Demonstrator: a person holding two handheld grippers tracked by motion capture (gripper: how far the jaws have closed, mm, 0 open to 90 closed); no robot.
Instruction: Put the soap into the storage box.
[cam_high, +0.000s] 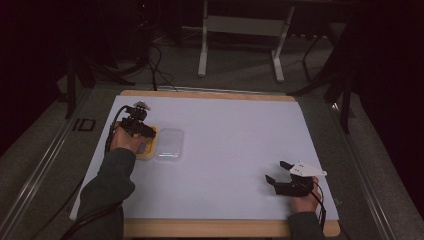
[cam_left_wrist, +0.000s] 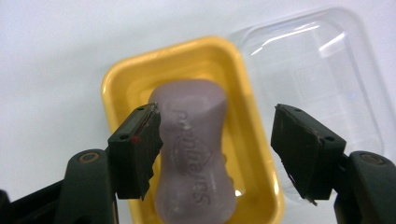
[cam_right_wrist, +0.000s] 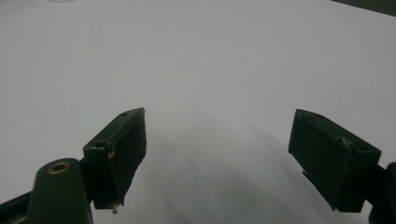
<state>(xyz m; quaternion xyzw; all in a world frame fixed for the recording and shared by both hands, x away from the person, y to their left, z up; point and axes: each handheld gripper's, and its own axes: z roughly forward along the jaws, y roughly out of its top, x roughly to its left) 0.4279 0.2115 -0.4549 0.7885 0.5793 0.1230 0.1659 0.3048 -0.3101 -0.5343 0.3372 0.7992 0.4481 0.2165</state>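
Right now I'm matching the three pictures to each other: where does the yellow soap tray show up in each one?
High view: the yellow tray sits left of centre on the white table cover, partly under the left gripper.
Left gripper view: centre, holding the purple soap bar between the open jaws.
Right gripper view: not in it.
Shared landmark: the clear lid beside the tray, at upper right in the left gripper view.

left side: yellow tray (cam_high: 148, 151) and clear lid (cam_high: 169, 144) sit touching, blocking that corner
middle/far/right: bare white mat (cam_high: 235, 135), easy passing
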